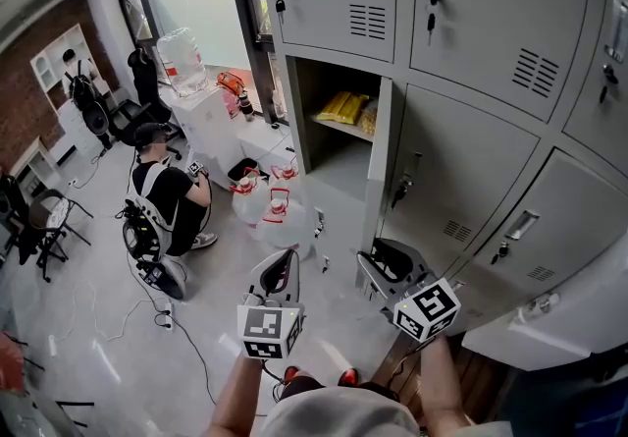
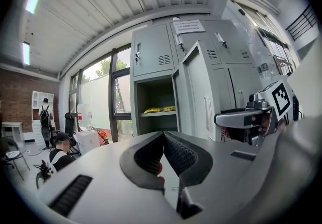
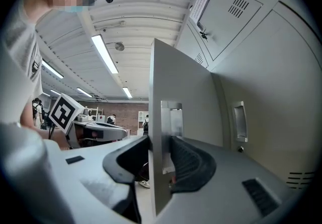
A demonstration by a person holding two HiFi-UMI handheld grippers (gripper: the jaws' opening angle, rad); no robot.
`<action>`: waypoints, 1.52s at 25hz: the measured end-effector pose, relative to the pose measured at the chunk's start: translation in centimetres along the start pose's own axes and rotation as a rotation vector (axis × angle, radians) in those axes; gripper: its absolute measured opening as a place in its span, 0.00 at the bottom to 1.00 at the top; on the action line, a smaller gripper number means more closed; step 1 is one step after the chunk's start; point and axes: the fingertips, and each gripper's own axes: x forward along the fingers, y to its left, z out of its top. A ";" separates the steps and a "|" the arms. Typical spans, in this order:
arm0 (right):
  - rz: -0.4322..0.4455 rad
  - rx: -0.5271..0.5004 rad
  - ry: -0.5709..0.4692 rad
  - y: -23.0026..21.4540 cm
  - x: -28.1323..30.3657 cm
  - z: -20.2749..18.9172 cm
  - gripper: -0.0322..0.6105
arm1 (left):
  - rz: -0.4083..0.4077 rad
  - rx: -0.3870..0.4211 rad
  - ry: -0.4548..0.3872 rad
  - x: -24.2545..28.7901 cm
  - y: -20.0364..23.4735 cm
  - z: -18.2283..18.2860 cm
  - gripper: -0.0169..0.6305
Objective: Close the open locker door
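The open grey locker door point(image 1: 379, 165) stands out edge-on from the locker bank, with yellow packets point(image 1: 345, 108) on the shelf inside. My right gripper point(image 1: 378, 266) is at the door's free edge, low down. In the right gripper view the door point(image 3: 176, 82) runs between the jaws, and both pads sit against it at the metal latch plate point(image 3: 171, 117); the right gripper point(image 3: 160, 140) is shut on the door's edge. My left gripper point(image 1: 280, 263) hangs to the left of the door, apart from it. Its jaw tips meet with nothing held, and the left gripper point(image 2: 162, 135) points toward the open compartment point(image 2: 156, 102).
Closed lockers point(image 1: 471, 170) fill the wall to the right of and above the door. Several water jugs point(image 1: 275, 204) stand on the floor below the open compartment. A person point(image 1: 167, 194) crouches at the left near a water dispenser point(image 1: 182, 62). Cables lie on the floor.
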 end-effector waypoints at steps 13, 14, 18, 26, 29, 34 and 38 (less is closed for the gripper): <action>0.004 -0.017 0.006 1.0 1.6 0.0 0.27 | 0.030 -0.003 0.000 -0.5 1.4 -0.1 0.06; 0.003 -0.017 0.006 1.2 1.8 -0.1 0.27 | 0.033 -0.005 0.000 -0.6 1.7 -0.1 0.06; 0.007 -0.037 0.015 1.7 3.0 -0.1 0.26 | 0.052 -0.013 -0.004 -0.6 3.0 -0.1 0.06; 0.031 -0.051 0.028 3.1 7.4 -0.3 0.24 | 0.094 -0.037 -0.014 -0.3 7.7 -0.5 0.06; 0.020 -0.067 0.042 3.5 9.8 -0.4 0.24 | 0.095 -0.041 -0.018 0.4 10.0 -0.5 0.06; -0.013 -0.068 0.054 3.7 13.8 -0.5 0.23 | 0.082 -0.050 -0.018 2.5 14.1 -0.7 0.06; -0.064 -0.065 0.065 3.1 16.7 -0.5 0.22 | 0.044 -0.048 -0.021 5.3 16.8 -0.4 0.06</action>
